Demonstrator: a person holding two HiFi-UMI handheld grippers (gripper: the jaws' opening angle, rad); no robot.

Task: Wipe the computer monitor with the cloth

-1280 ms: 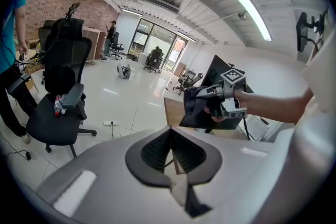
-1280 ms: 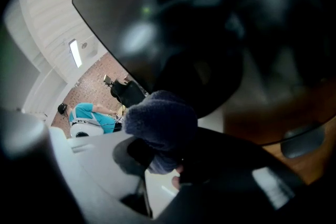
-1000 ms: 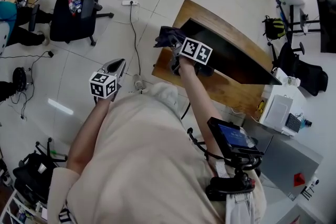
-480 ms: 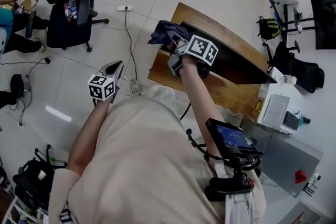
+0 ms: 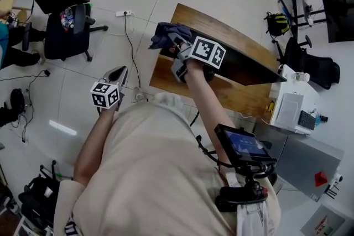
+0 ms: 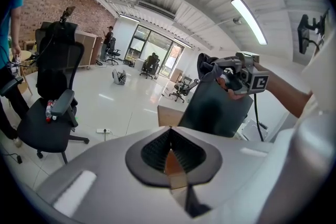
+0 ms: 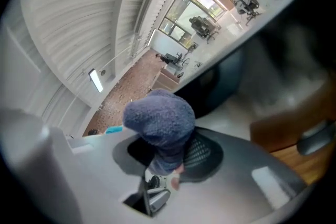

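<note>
Open floor lies ahead of the left gripper (image 6: 170, 153), with an office chair (image 6: 52, 92) off to the left of its jaws and the desk (image 6: 167, 115) edge farther ahead. Its jaws are pressed together with nothing between them, well apart from the monitor (image 6: 215, 110). The right gripper (image 7: 163, 165) pinches the cloth (image 7: 160, 118), which bunches out past its jaw tips. The bundle sits at the monitor's upper corner, with the dark screen running away to the right of the jaws.
</note>
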